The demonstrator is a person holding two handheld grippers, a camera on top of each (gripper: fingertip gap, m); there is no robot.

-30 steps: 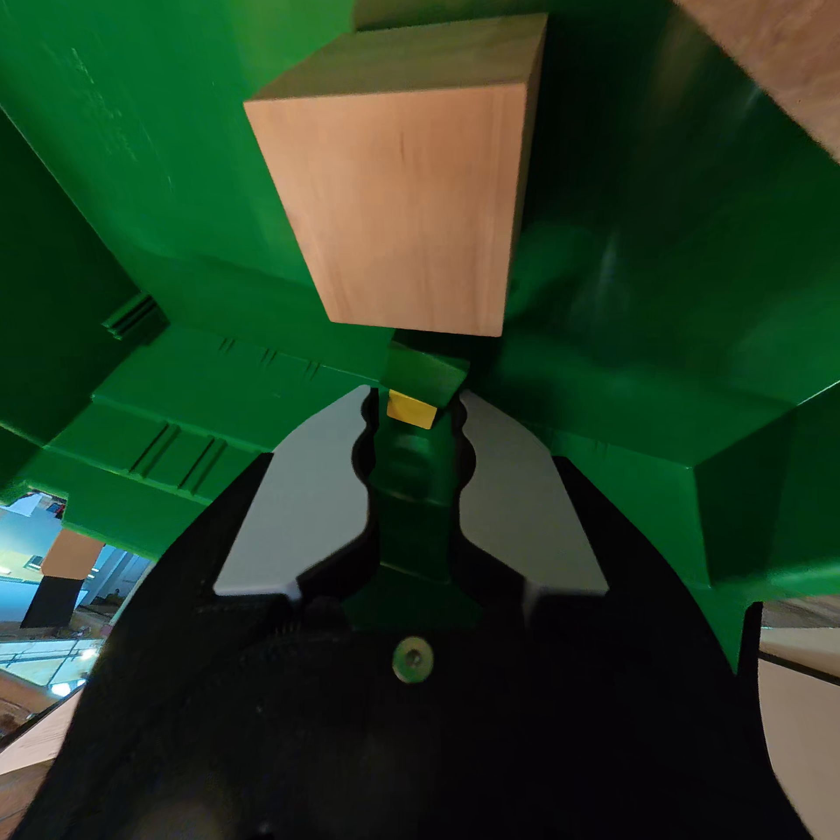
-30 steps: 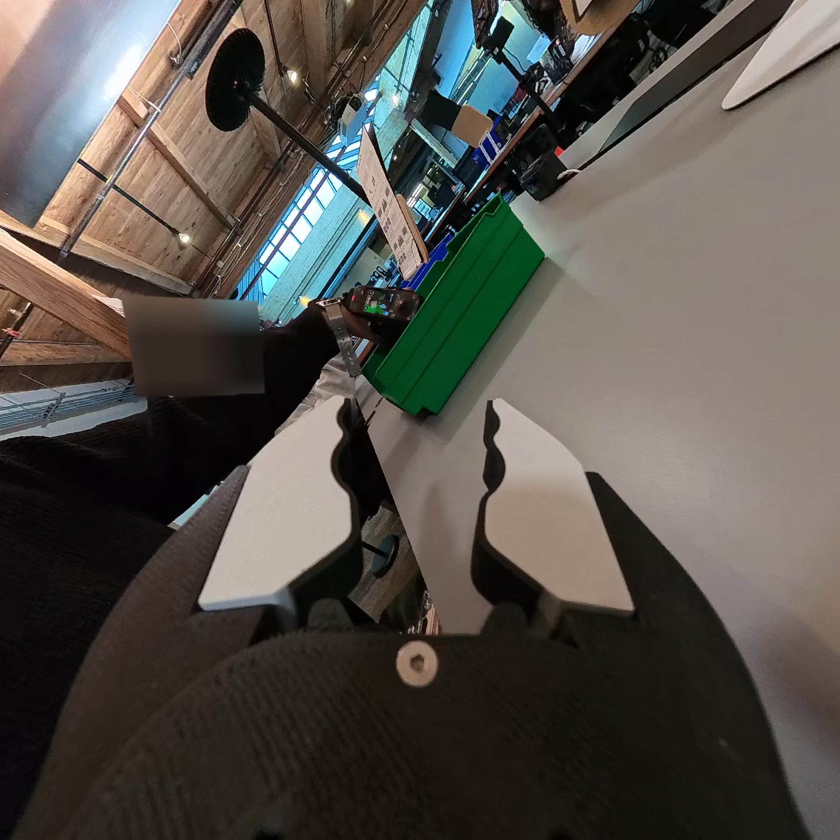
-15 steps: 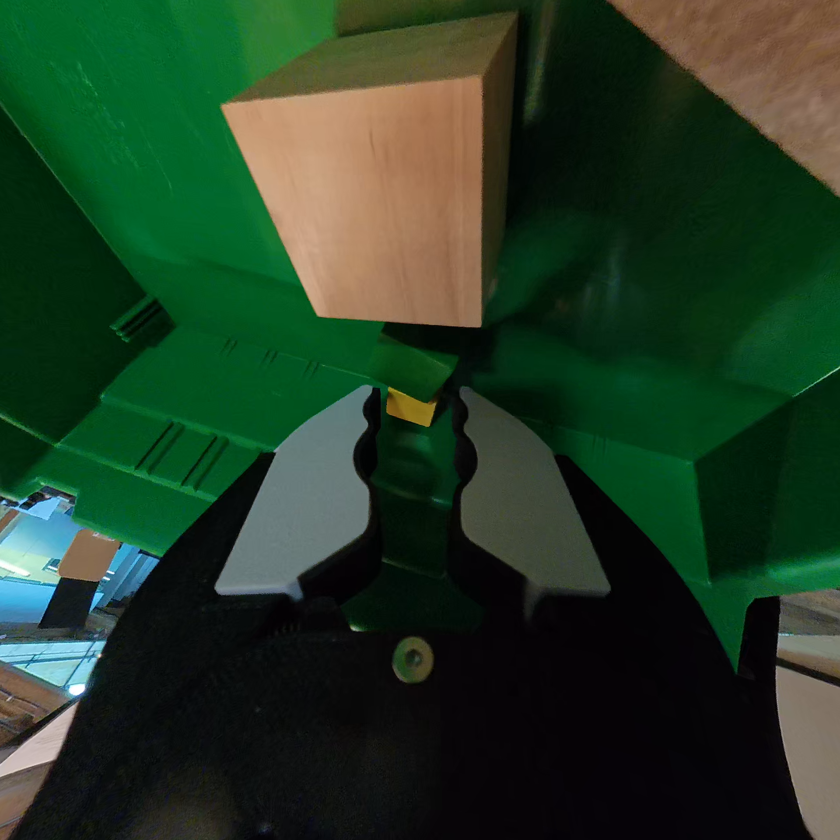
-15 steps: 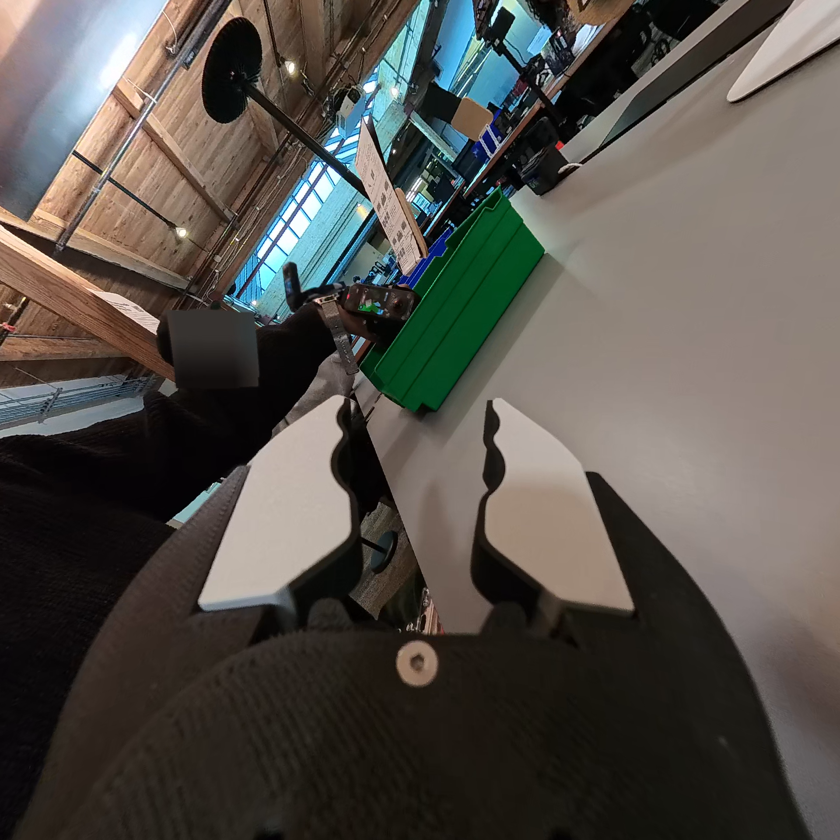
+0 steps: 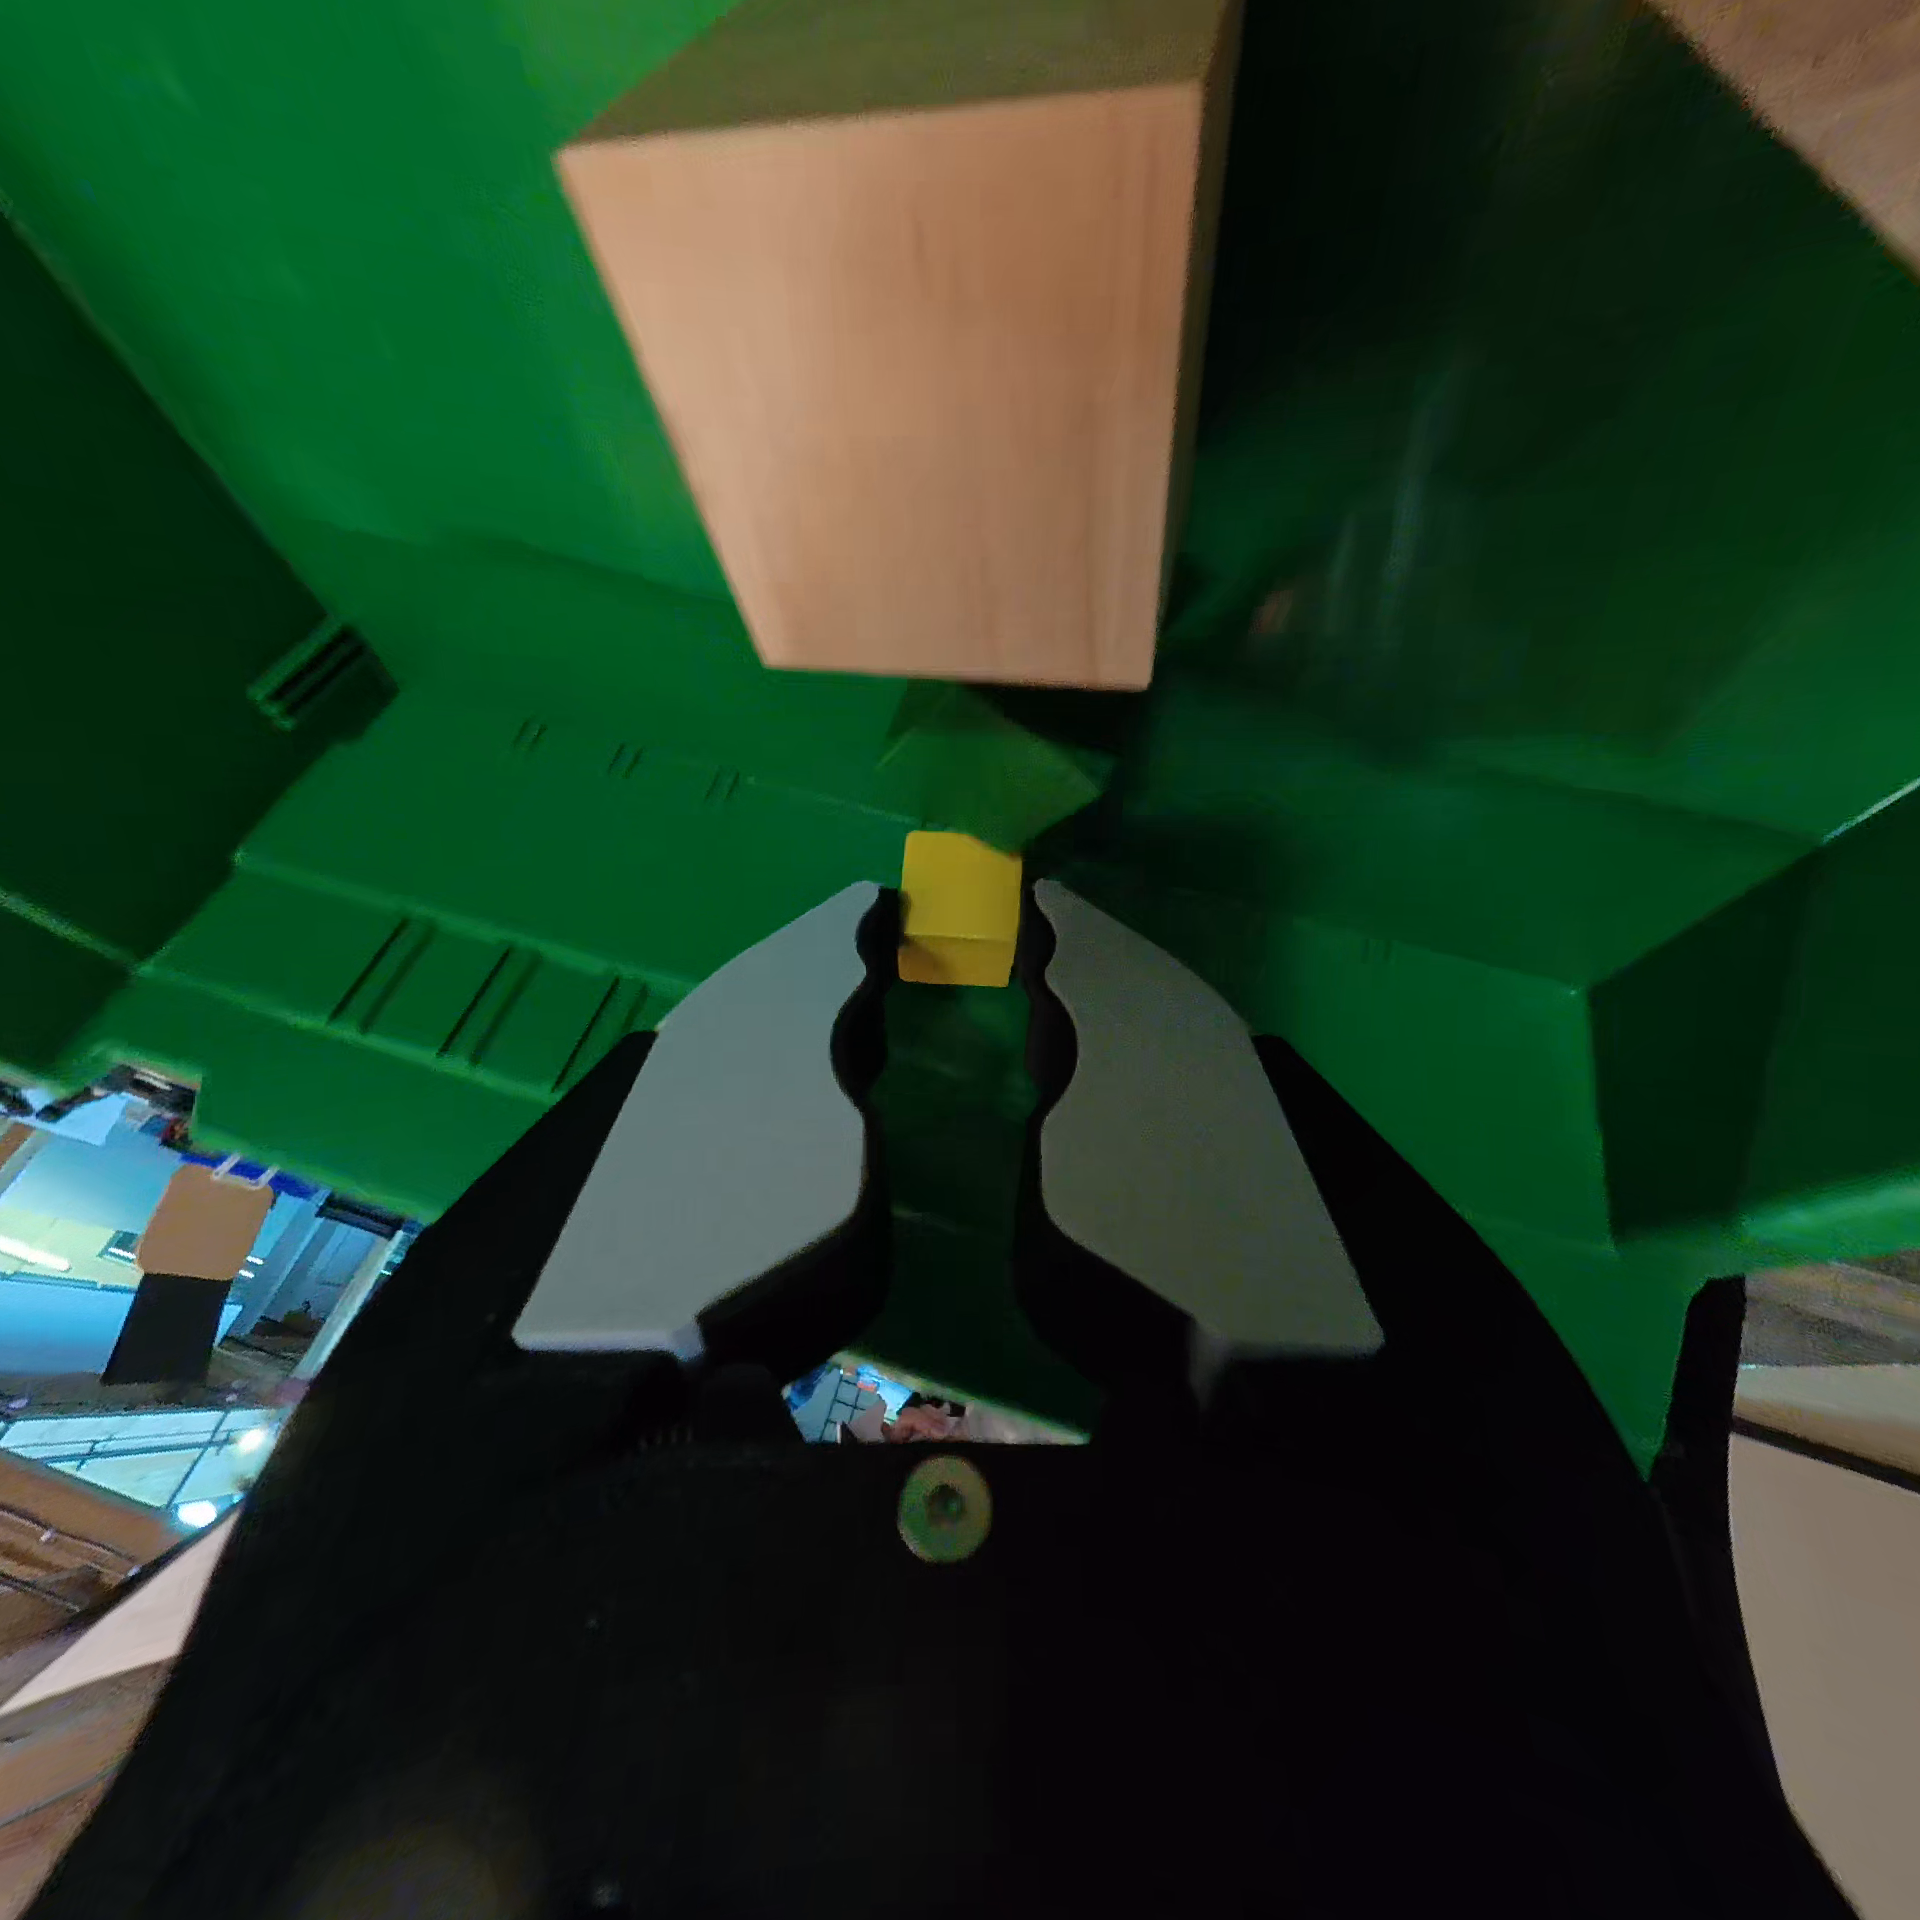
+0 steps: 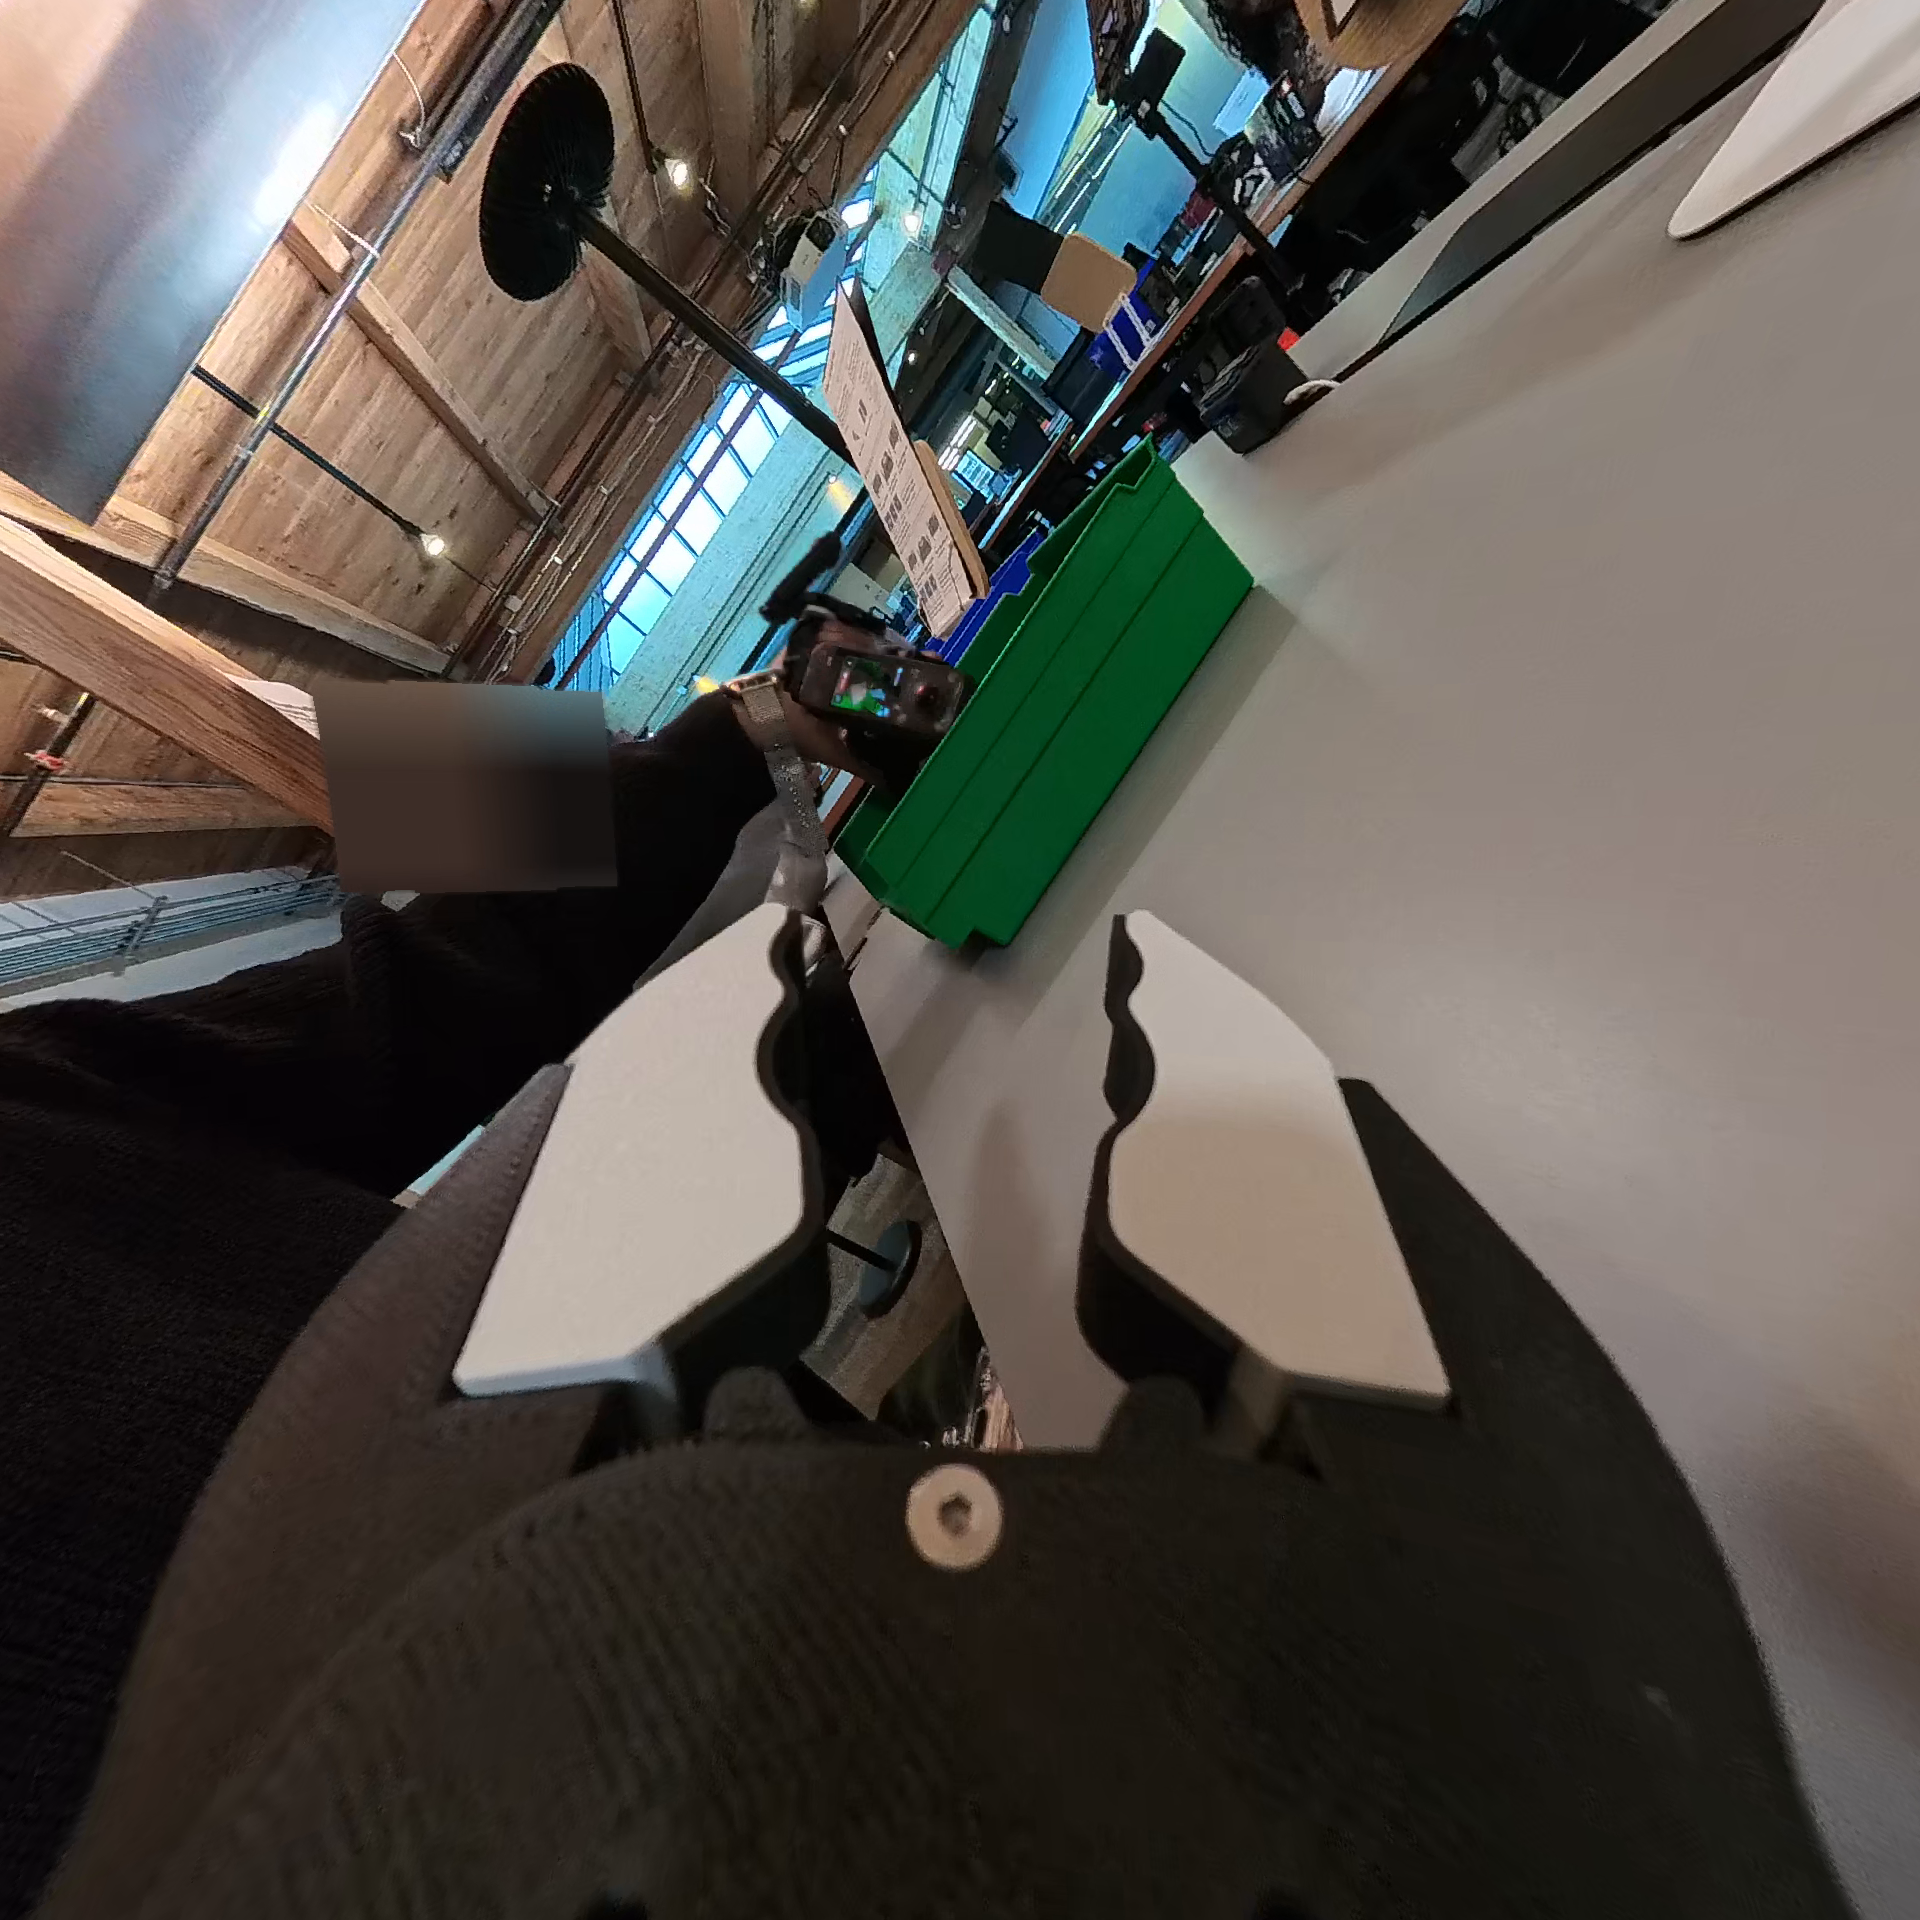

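My left gripper [image 5: 957, 902] is inside a green bin [image 5: 436, 894], shut on a small yellow cube [image 5: 956, 914] held between its fingertips. A small green cube [image 5: 987, 774] lies just beyond the yellow one. A large wooden block [image 5: 914, 395] stands behind them in the bin. My right gripper [image 6: 956, 966] is open and empty, held over a grey table [image 6: 1558, 831] near its edge. In the right wrist view the green bin [image 6: 1049, 727] stands farther along the table, with the left gripper [image 6: 878, 694] reaching into it.
A second wooden piece [image 5: 1829, 94] shows at the top right of the left wrist view. A person's dark sleeve [image 6: 260, 1091] fills the left of the right wrist view. A white flat object [image 6: 1808, 114] lies at the table's far end. A blue bin [image 6: 1003, 587] stands behind the green one.
My left gripper's jaws have narrowed onto the yellow cube, which now shows more fully between the fingertips. The left gripper has drawn back a little. The right gripper has barely moved.
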